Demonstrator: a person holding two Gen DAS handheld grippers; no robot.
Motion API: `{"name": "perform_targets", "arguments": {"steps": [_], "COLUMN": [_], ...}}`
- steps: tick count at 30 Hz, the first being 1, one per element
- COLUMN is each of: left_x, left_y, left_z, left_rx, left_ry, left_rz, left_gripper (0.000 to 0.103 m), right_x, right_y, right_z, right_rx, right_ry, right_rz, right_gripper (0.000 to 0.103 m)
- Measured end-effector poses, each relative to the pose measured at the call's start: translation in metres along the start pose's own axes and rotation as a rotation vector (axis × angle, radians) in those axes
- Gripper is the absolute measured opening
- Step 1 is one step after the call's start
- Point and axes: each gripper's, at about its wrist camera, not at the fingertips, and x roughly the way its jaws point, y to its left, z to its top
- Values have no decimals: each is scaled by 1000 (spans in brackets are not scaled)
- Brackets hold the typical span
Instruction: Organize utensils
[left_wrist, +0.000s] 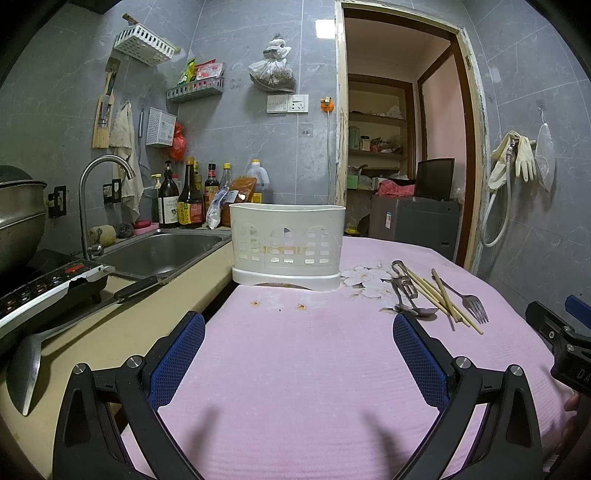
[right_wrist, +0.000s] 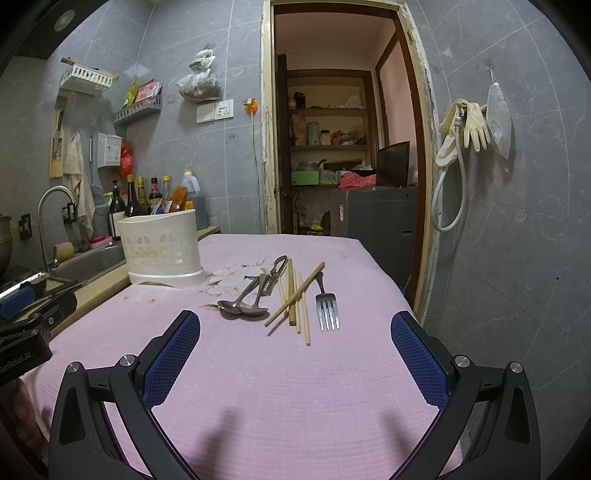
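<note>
Far left: induction cooktop (left_wrist: 48, 284) and steel sink (left_wrist: 162, 251) with faucet (left_wrist: 99, 173), bottles (left_wrist: 188, 195) behind it along the tiled wall. A ladle (left_wrist: 26, 365) lies on the beige counter (left_wrist: 122, 332) strip beside the pink cloth (left_wrist: 295, 369).

Left claw (left_wrist: 299, 325): fingers spread wide, nothing between them, low over bare cloth. White utensil caddy (left_wrist: 288, 247) stands upright straight ahead of it at the cloth's far edge; a few orange stains lie between (no object in the path).

Utensil pile sits right of the caddy, apart from it: two spoons (right_wrist: 243, 308) with bowls overlapping, a metal peeler-like tool (right_wrist: 275, 273) (type unclear), chopsticks (right_wrist: 293, 299) fanned and crossing, fork (right_wrist: 327, 306) tines toward camera, rightmost.

Right claw (right_wrist: 295, 321): fingers wide apart, empty, pile directly ahead between its tips and just beyond.

Cloth's right edge drops off just past the fork; open doorway (right_wrist: 332, 129) and grey wall beyond. Near half of the cloth is bare.
</note>
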Motion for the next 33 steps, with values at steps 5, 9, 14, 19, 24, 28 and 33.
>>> {"name": "perform_targets", "arguments": {"steps": [5,9,14,19,24,28,33], "left_x": [7,13,33,75,112,149,195], "left_y": [-1,-1,-8,-23,-41,-59,-73], "left_z": [9,23,49,64,75,79,75], "left_rx": [12,22,40,94,130,169,186], "left_ry": [15,-18,2,113,189,295,429], "left_rz": [-11,0,-10,-26,-124,-186,-265], "left_gripper": [100,100,100,100,100,99,75], "right_x": [1,1,18,54,97,136,188], "right_y": [1,4,-1,-21,-41,-51,-62], "right_z": [3,14,38,56,71,77,73], "right_rx": [-15,-63,-118,-105,-137,-188,-190], "right_ry": [-12,-62,-63,51,165,238,391], "right_rz": [12,-13,2,32,35,18,32], "right_gripper": [103,103,103,103,103,97,51]}}
